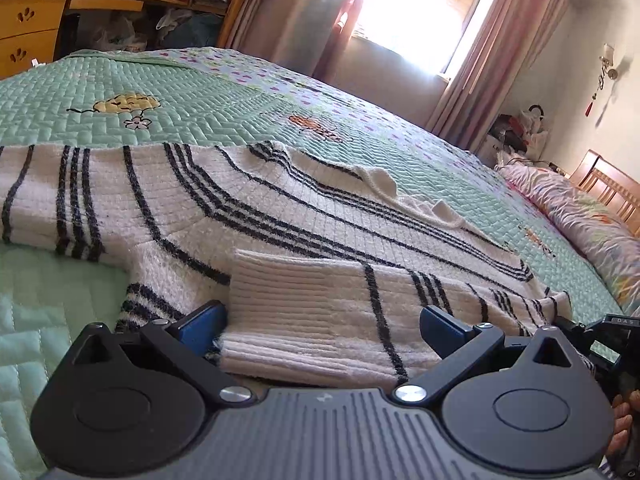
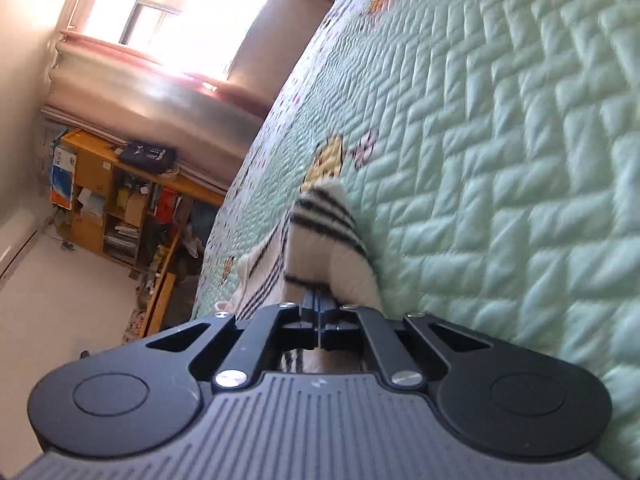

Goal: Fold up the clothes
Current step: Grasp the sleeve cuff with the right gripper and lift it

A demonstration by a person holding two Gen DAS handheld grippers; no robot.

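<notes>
Sweater: a white knit with black stripes (image 1: 248, 216) lies spread flat on the bed's green quilt (image 1: 80, 92), nearer the camera-side edge of the bed than the far one; its neckline (image 1: 376, 180) faces the far side.
Folded part: a ribbed cuff and sleeve (image 1: 304, 304) is laid back over the body of the sweater, straight ahead of the left tongs.
Left tongs: the left tongs (image 1: 322, 326) are spread wide, one blue pad at each side of the ribbed cuff; the pads do not press on it.
Right tongs: the right tongs (image 2: 320, 300) are pressed together, pinching a bunched piece of the striped sweater (image 2: 324, 232), which rises in a fold just past the tips.
Edges: the far long edge of the bed runs under the window (image 1: 416, 8); the headboard end carries a flowered pillow (image 1: 580, 208).
Open room: bare quilt beyond the sweater toward the window, and more bare quilt (image 2: 500, 160) on the right of the right view.
Left view only: the whole spread of the sweater, the pillow, a wooden dresser (image 1: 28, 28), and fingers of a hand (image 1: 622, 424) at the lower right edge.
Right view only: the pinch itself, a wooden shelf unit (image 2: 116, 204) and the pale floor (image 2: 60, 320) beside the bed.
Sharpness: the right view is somewhat blurred.
</notes>
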